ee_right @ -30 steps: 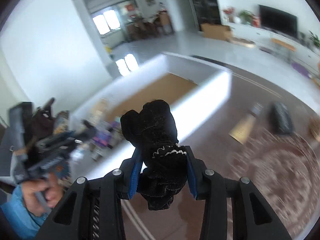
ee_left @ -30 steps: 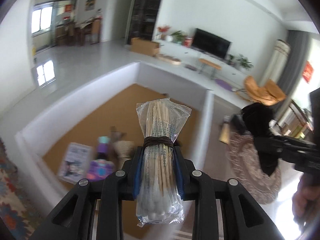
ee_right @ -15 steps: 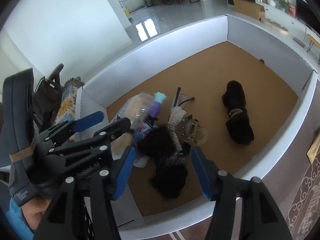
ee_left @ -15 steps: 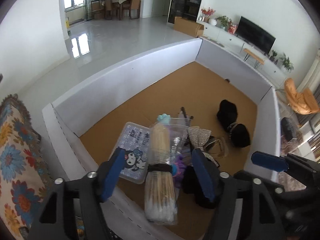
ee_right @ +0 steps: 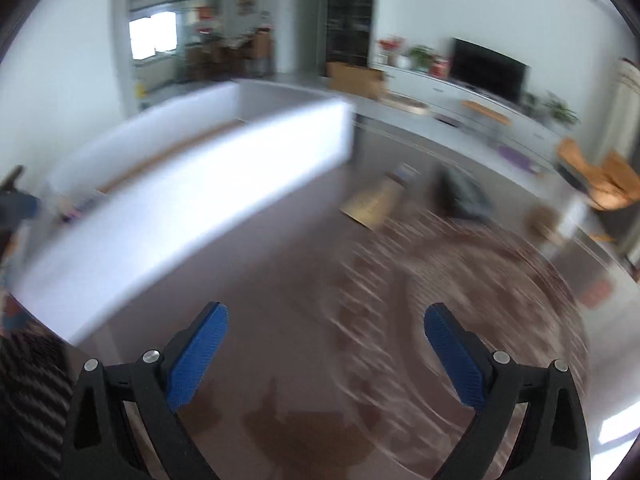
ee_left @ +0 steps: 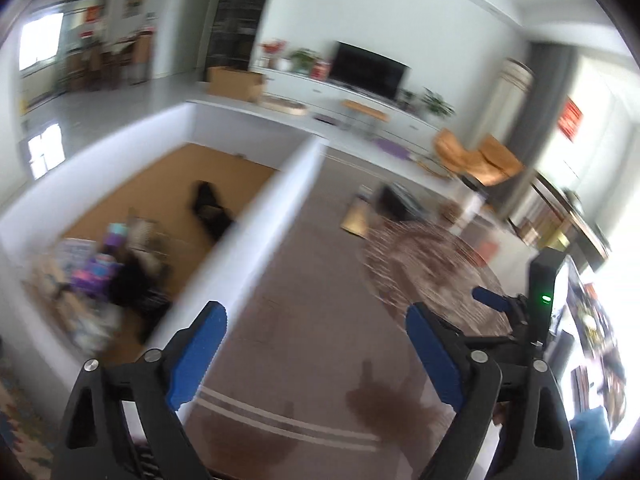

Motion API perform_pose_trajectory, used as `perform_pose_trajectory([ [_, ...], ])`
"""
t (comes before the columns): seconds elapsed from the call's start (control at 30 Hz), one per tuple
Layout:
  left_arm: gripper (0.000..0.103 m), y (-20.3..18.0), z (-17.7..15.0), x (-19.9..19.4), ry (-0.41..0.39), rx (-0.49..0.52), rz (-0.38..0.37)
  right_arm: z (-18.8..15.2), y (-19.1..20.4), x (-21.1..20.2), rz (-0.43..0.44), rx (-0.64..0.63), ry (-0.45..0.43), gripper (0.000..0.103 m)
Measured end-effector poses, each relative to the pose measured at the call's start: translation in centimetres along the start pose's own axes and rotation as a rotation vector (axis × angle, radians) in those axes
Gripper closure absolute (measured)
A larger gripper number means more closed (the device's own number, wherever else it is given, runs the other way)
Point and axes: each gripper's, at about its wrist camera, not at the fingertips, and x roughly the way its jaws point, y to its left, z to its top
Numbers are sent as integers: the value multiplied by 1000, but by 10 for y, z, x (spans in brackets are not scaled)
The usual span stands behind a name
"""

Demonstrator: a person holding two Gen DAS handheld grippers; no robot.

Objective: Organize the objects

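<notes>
A white-walled box (ee_left: pixel 256 216) with a brown cardboard floor stands on the left in the left wrist view and in the right wrist view (ee_right: pixel 192 196). Inside it, blurred, lie a pile of small items (ee_left: pixel 96 276) and a black glove (ee_left: pixel 208 208). My left gripper (ee_left: pixel 316 348) is open and empty, over the brown floor to the right of the box. My right gripper (ee_right: pixel 326 348) is open and empty, over the floor near the patterned rug (ee_right: pixel 480 288). The right gripper also shows at the right edge of the left wrist view (ee_left: pixel 516 312).
A flat tan packet (ee_right: pixel 372 202) and a dark object (ee_right: pixel 460 196) lie on the floor past the rug. A TV unit (ee_left: pixel 360 92) lines the far wall, and an orange chair (ee_left: pixel 476 156) stands at the right. Both views are motion-blurred.
Both grippers opened and dropped the cotton swab pack and the black glove into the box. They have since swung right, out over the floor and rug.
</notes>
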Motion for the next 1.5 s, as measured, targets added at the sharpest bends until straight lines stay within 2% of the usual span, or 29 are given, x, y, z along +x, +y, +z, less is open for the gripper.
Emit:
perform_pose_trajectory([
  [0.1, 11, -48, -25, 28, 74, 89, -62, -59, -58, -14, -143, 103, 41, 4],
  [0.2, 11, -80, -45, 61, 142, 181, -32, -100, -98, -23, -209, 206, 93, 4],
  [0.33, 11, -99, -61, 98, 217, 246, 8, -124, -124, -29, -247, 269, 110, 4],
  [0.43, 11, -100, -67, 118, 240, 258, 40, -127, -128, -31, -238, 296, 110, 4],
  [0.6, 11, -91, -73, 131, 251, 247, 71, -121, -120, -22, -238, 260, 130, 2],
  [0.87, 11, -73, -80, 137, 235, 216, 136, -125, -125, -19, -230, 276, 136, 0],
  [1.07, 11, -64, -79, 136, 220, 189, 146, -125, -125, -18, -228, 276, 136, 0],
  [1.17, 0, -65, -80, 141, 245, 207, 186, -125, -125, -18, -228, 276, 136, 0],
  [1.5, 0, -65, -79, 139, 243, 189, 203, -125, -126, -18, -225, 275, 136, 0],
])
